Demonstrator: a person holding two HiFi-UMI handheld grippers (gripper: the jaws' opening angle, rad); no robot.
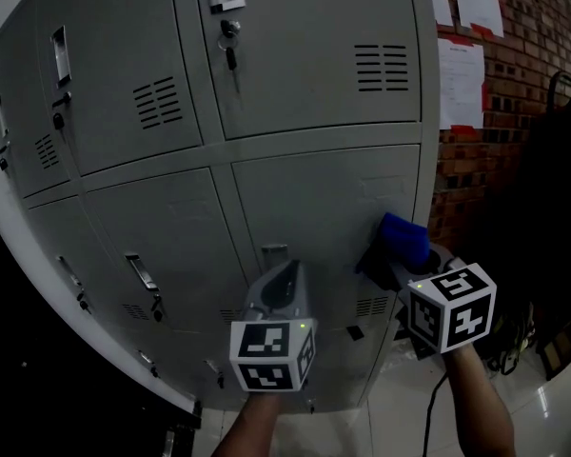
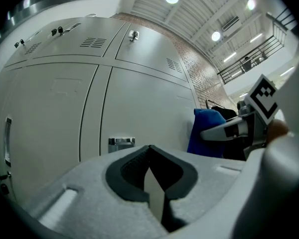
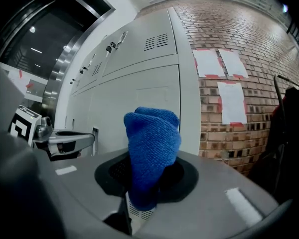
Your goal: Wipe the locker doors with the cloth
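— Cloth first: where is it?
— The blue cloth (image 3: 152, 148) is pinched upright in the right gripper (image 3: 148, 183). That puts it at the lower right of the head view, by the right edge of the lower locker door (image 1: 324, 198). Whether it touches the metal, I can't quite tell in this dim view.
— And the left gripper (image 2: 150, 173)?
— Jaws together, nothing between them, pointing near the latch handle (image 2: 121, 144) on that door.
— Risks?
— Only a bunched tip sticks out. Pressing too hard could scrape the jaws on the paint. The cloth could also snag on the vent slots (image 1: 371, 306) and pull free.
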